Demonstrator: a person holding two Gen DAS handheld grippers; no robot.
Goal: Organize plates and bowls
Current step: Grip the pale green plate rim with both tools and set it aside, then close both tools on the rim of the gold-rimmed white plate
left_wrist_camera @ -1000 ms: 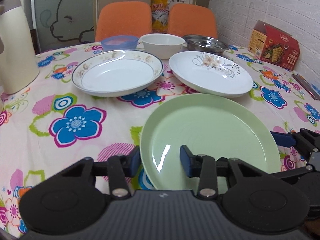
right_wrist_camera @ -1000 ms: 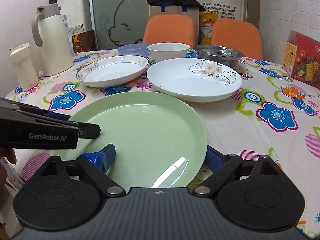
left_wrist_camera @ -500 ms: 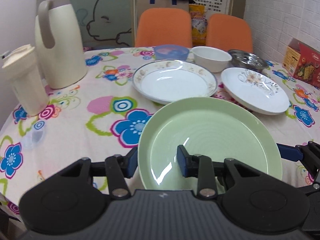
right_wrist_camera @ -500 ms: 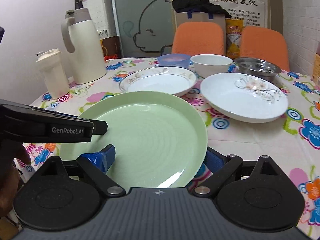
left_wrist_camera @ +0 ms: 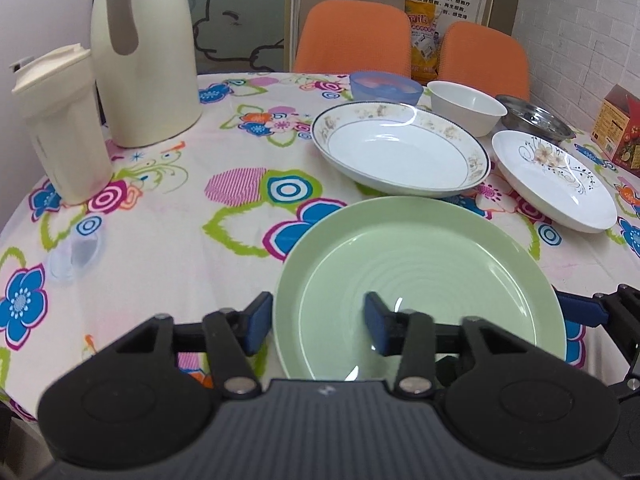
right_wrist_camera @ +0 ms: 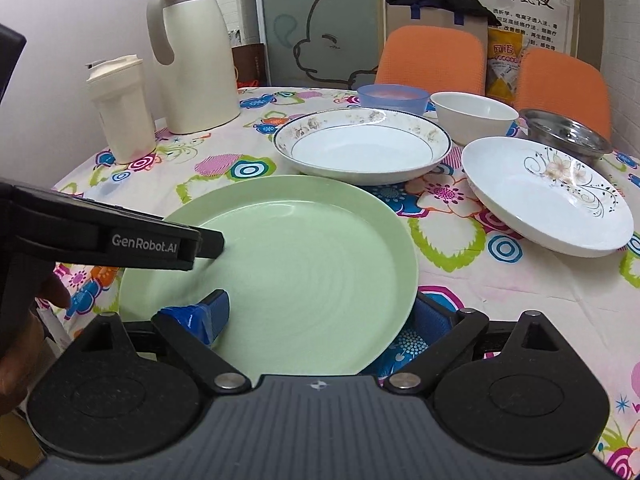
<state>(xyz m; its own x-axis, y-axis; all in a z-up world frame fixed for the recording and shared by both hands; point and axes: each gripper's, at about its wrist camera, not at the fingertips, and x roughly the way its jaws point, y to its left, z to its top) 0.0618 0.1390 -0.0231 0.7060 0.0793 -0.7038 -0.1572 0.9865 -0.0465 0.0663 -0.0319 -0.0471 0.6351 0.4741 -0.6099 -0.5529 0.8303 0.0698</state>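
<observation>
- Green plate (left_wrist_camera: 420,280) sat at the near edge of the table (left_wrist_camera: 168,216), its near rim hidden behind both gripper bodies.
- Left gripper (left_wrist_camera: 318,322): jaws spread, straddling the plate's left rim, one pad outside, one over the plate; contact not resolvable.
- Right gripper (right_wrist_camera: 324,318): jaws spread, straddling the right rim; left pad over the plate, right pad mostly hidden behind the rim; grip not resolvable.
- Whether the plate rested on the cloth or was raised: could not tell.
- Gold-rimmed plate (left_wrist_camera: 400,152) and flower plate (left_wrist_camera: 554,178) lay beyond it, near the far edge; blue bowl (left_wrist_camera: 386,86), white bowl (left_wrist_camera: 466,106) and steel bowl (left_wrist_camera: 534,118) behind, partly occluded.
- Right view only: top of the thermos (right_wrist_camera: 192,52), side of the left gripper, part of a hand (right_wrist_camera: 16,344) at the left frame edge.
- Left view only: red carton (left_wrist_camera: 620,130), cropped at the right frame edge; thermos top cropped.
</observation>
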